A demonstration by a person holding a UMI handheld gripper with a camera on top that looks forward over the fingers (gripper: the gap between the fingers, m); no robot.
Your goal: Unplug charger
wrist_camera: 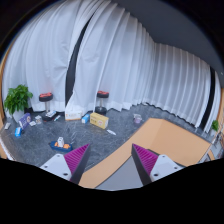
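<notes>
My gripper [110, 158] is held up in the room with its two fingers [76, 158] spread wide apart and nothing between them. Their magenta pads show at either side. Beyond and below the fingers lies a tan wooden table top [165, 138] that runs diagonally over a grey carpet floor [50, 135]. No charger, plug or socket shows in this view.
White curtains [110, 55] cover the far wall. Along their foot stand a potted plant [17, 98], two red-topped stools [46, 97], a cardboard box [98, 120] and several small items scattered on the floor [62, 143].
</notes>
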